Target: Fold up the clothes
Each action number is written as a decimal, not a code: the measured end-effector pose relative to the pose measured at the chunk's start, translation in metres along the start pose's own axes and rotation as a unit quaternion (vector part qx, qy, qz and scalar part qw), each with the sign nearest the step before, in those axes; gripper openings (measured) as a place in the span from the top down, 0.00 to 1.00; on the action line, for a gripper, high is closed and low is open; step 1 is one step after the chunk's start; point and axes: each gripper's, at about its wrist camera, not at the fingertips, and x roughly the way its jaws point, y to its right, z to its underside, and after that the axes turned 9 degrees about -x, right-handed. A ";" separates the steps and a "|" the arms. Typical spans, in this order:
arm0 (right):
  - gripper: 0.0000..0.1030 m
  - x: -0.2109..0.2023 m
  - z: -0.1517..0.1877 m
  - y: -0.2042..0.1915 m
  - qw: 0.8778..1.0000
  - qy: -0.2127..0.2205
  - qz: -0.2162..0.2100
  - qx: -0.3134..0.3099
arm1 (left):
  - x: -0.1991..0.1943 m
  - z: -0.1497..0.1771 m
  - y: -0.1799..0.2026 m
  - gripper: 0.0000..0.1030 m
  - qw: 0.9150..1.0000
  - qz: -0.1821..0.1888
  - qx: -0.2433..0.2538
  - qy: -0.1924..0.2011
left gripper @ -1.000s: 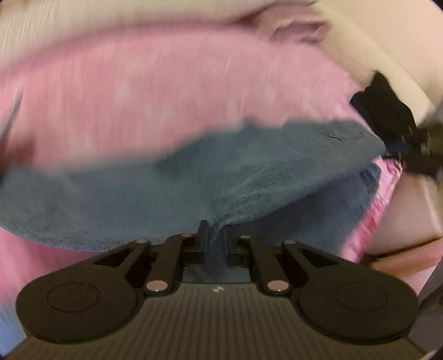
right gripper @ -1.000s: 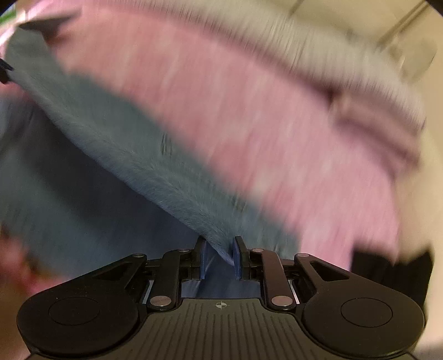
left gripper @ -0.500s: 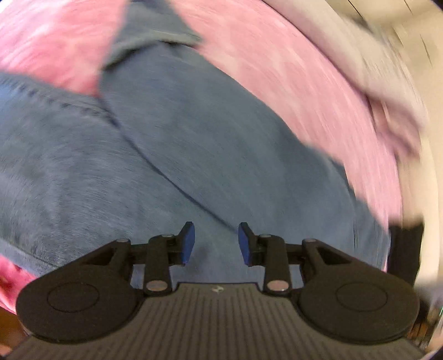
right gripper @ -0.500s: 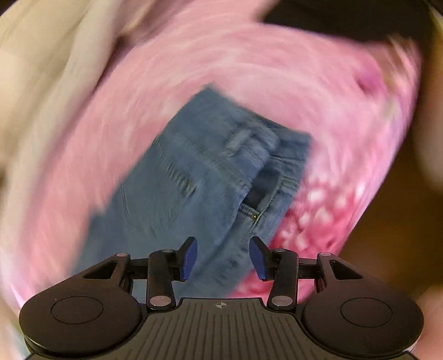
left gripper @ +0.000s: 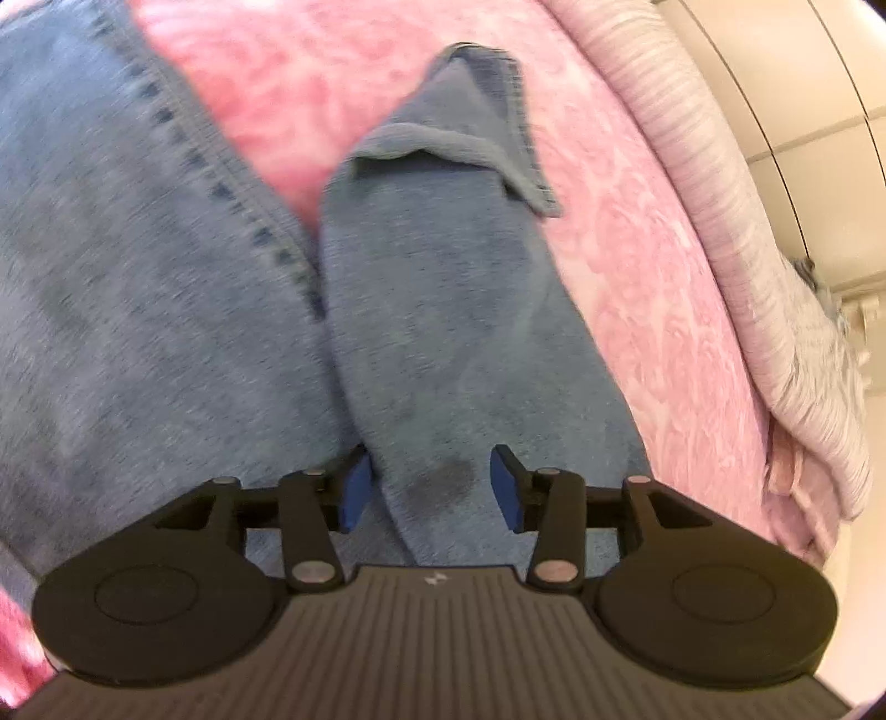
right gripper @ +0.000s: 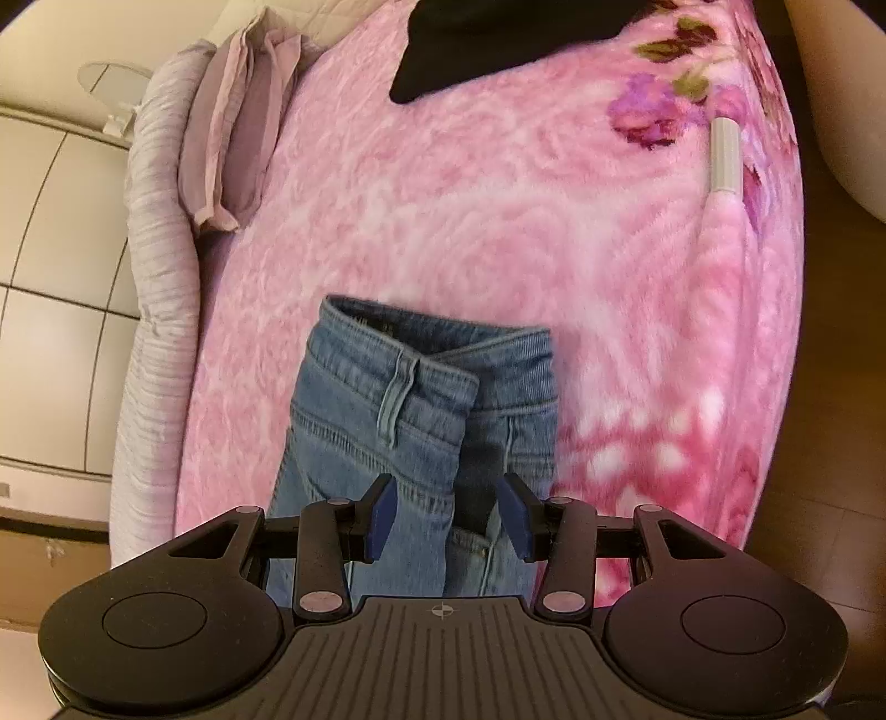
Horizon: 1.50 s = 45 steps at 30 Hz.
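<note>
blue denim jeans (right gripper: 410,443) lie lengthwise-folded on fluffy pink floral blanket (right gripper: 498,221) | left gripper (left gripper: 429,490) and right gripper (right gripper: 446,515) both gape, holding nothing | risk: curled leg hem (left gripper: 476,149) stays creased; pile drags denim askew

Jeans (right gripper: 410,421) on blanket (right gripper: 498,221); pillow (right gripper: 232,122) behind-left; black garment (right gripper: 487,39), probably, behind.

Both the left gripper (left gripper: 431,487) and right gripper (right gripper: 446,518) are black, with blue finger pads (left gripper: 354,490), silver pivot pins, round side discs and ribbed grey bases
</note>
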 end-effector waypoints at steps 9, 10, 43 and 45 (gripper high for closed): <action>0.56 0.029 -0.014 0.006 1.000 -0.004 -0.019 -0.022 | 0.003 0.006 0.000 0.91 1.000 0.010 0.013 0.018; 0.62 0.033 -0.015 0.005 0.999 -0.007 -0.016 -0.033 | 0.001 0.006 0.002 0.99 0.999 0.008 0.026 0.021; 0.55 0.000 -0.011 -0.037 0.941 -0.029 0.178 -0.286 | -0.083 0.117 -0.017 0.85 0.945 -0.146 0.276 0.092; 0.55 -0.005 -0.008 -0.049 0.924 -0.010 0.215 -0.316 | -0.090 0.118 -0.014 0.85 0.935 -0.178 0.294 0.089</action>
